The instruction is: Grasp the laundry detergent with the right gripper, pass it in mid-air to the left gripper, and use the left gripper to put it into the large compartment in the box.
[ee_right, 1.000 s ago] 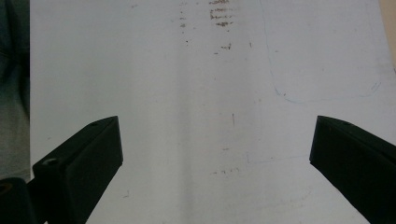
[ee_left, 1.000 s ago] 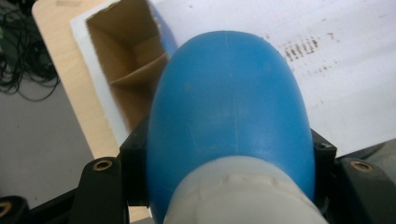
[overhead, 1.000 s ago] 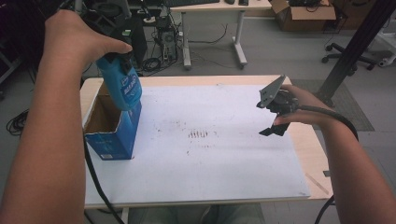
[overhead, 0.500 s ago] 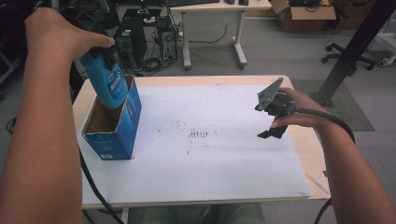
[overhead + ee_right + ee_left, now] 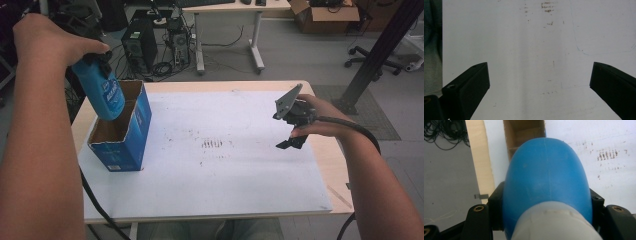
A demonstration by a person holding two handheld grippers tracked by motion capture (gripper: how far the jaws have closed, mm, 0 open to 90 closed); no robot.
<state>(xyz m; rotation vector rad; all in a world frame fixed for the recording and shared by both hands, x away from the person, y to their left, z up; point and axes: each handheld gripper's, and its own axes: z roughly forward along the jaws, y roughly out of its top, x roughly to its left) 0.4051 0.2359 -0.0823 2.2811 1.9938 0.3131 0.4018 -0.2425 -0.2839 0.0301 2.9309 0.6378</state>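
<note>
A blue plastic bottle (image 5: 106,96) with a white label hangs neck up over the open blue cardboard box (image 5: 124,146) at the table's left. My left gripper (image 5: 98,64) is shut on the bottle near its top. In the left gripper view the bottle (image 5: 546,177) bulges between the black jaws, and the box's brown inside (image 5: 524,132) lies beyond it. My right gripper (image 5: 285,130) hovers over the right side of the white board (image 5: 225,175), open. In the right gripper view its jaws (image 5: 539,77) stand wide apart with only the bare board (image 5: 536,45) between them.
The board carries a patch of dark smudges (image 5: 215,144) near its middle. The wooden table edge (image 5: 340,195) shows at the right. Behind the table stand computer towers with cables (image 5: 150,45), a desk and an office chair (image 5: 400,55).
The left hand has carried the bottle to the left, from above the box's middle toward its left rim. The right gripper has stayed where it was.
</note>
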